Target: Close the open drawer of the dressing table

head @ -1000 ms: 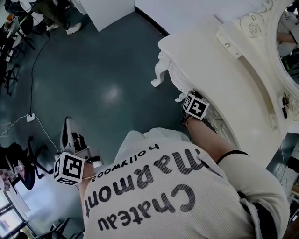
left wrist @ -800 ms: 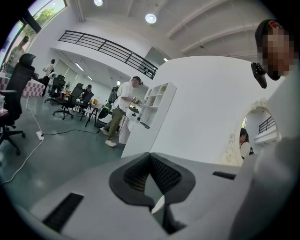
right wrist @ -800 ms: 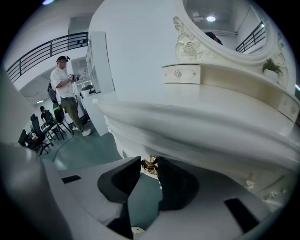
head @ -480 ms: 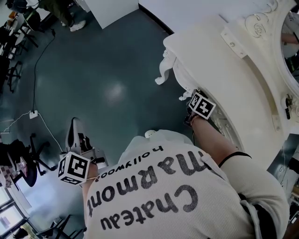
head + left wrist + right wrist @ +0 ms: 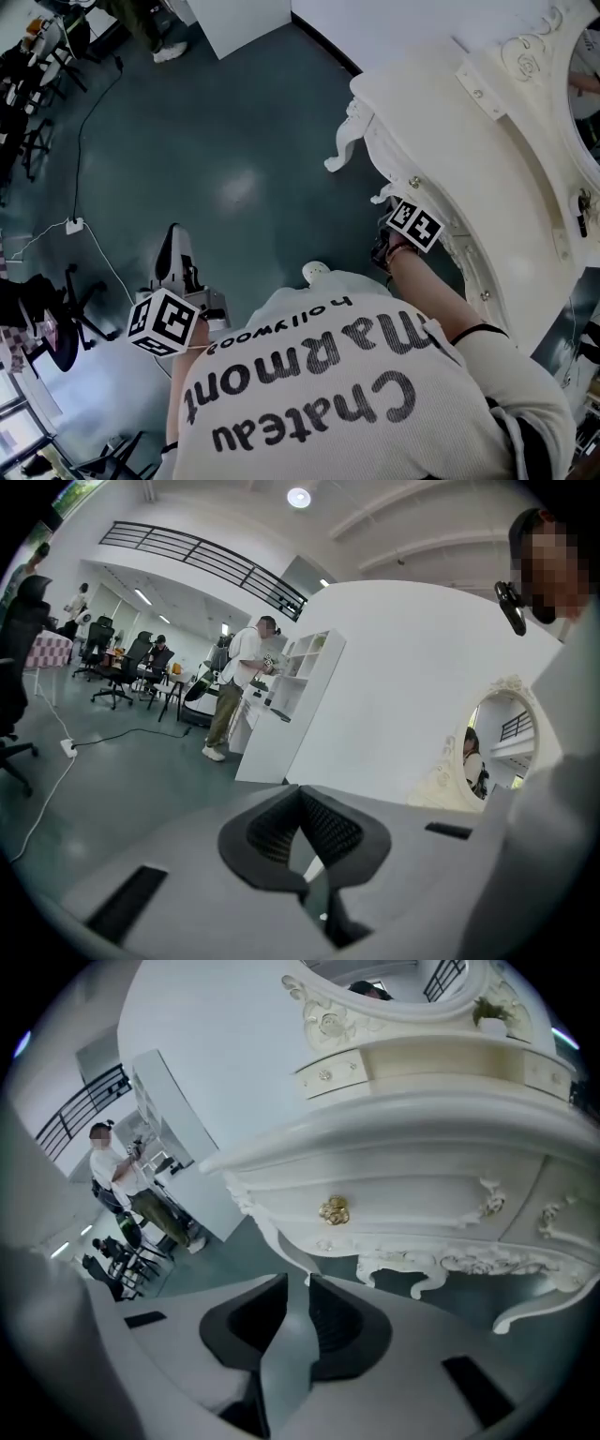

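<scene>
The white carved dressing table (image 5: 441, 103) fills the right of the head view. In the right gripper view its drawer front (image 5: 403, 1199) lies flush with the table's front, with a gold knob (image 5: 334, 1210) on it. My right gripper (image 5: 292, 1283) hangs just short of that front, below the knob and apart from it. Its jaws are closing, a narrow gap is left, and nothing is between them. Its marker cube (image 5: 415, 225) sits below the knob (image 5: 413, 181). My left gripper (image 5: 300, 794) is held out over the floor, far from the table, pads touching.
A power cable (image 5: 84, 141) runs across the dark floor to a plug block. In the left gripper view a person (image 5: 239, 682) stands by a white shelf unit (image 5: 281, 705), with office chairs (image 5: 122, 658) behind. The table's oval mirror (image 5: 492, 752) stands at the right.
My right gripper has drawn back from the drawer front, uncovering the gold knob. The head view has shifted, so the table sits further right. The left gripper has barely moved.
</scene>
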`<state>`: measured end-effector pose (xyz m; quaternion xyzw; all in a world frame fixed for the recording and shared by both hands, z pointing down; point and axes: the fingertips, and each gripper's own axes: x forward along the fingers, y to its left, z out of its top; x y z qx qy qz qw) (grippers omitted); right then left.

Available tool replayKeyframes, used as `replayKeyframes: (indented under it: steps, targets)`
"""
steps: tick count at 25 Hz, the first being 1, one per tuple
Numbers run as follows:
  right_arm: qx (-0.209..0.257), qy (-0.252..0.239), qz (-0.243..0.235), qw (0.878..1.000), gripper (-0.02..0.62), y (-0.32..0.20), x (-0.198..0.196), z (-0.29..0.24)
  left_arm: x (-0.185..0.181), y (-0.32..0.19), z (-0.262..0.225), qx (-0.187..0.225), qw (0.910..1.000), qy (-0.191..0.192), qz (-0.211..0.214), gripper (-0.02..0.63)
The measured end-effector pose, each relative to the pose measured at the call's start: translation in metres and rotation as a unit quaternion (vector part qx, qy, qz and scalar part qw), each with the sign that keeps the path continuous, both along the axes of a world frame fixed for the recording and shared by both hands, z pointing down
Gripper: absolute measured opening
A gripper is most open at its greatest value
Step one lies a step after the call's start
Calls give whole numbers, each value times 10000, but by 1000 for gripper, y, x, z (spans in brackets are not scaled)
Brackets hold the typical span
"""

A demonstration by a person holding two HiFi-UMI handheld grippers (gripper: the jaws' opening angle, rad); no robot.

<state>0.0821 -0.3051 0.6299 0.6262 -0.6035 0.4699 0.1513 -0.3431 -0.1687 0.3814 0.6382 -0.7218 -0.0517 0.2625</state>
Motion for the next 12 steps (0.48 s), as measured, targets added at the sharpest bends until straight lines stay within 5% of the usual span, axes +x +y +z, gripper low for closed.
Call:
replayKeyframes:
  steps: [7, 12]
  targets:
    - [409, -573, -364, 9969, 61, 25, -77, -49, -17, 19, 1, -3, 9997, 90, 238, 8]
    - [1326, -1143, -865, 9808, 52, 30, -136, -120, -29, 38, 0, 61, 9995, 150, 260, 8]
